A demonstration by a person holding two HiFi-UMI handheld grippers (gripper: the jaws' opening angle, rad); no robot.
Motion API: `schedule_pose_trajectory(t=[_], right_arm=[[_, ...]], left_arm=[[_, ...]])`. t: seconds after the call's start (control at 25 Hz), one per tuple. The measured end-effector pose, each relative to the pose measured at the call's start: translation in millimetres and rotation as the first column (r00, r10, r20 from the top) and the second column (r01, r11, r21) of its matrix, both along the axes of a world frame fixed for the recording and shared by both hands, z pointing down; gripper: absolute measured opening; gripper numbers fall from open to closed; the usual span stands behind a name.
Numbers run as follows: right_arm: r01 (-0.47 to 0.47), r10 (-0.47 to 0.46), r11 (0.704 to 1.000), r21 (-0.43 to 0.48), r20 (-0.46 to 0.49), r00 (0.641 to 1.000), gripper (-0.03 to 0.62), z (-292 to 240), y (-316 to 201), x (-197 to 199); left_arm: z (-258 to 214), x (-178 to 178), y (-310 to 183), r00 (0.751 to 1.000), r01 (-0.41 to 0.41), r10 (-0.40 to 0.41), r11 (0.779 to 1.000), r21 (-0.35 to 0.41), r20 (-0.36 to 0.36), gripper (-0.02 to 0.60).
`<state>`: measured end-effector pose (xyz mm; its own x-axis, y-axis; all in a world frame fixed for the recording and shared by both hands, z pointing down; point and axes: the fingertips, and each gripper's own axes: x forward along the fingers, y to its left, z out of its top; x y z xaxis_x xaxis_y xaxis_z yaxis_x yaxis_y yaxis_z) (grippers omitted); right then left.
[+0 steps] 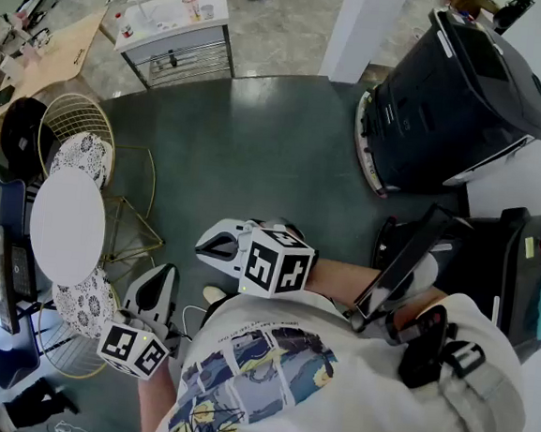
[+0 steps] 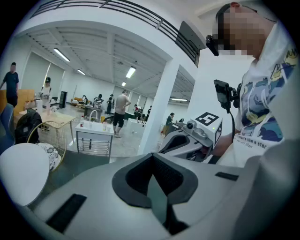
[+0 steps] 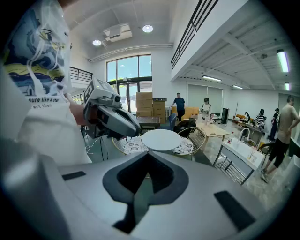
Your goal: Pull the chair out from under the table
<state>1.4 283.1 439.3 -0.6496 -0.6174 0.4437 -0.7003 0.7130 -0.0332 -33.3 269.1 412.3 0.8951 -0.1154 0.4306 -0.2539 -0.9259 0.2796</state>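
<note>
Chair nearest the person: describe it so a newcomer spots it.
On the dark floor stands a round white table. Two wire chairs with patterned cushions flank it. The near chair lies beside the left gripper, the far chair beyond the table.

T-shirt [image 1: 266, 370] white, maybe cartoon-print; left tool [image 1: 159, 276], right tool [image 1: 207, 245] white, black-padded.

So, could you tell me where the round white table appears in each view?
Head view: round white table at the left edge, mid-height.
Left gripper view: the table at lower left.
Right gripper view: the table at centre.
Shared landmark: white sink cart, in all three.
</note>
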Motion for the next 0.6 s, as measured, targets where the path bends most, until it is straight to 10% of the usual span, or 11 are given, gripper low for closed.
schedule_pose_trajectory(t=[0.6], right_arm=[[0.021, -0.021, 1.000, -0.022, 0.003, 1.000, 0.012, 14.1, 7.0, 32.0]], left_arm=[[10.2, 10.7, -0.6, 0.997, 0.079, -0.079, 0.997, 0.002, 0.008, 0.009]])
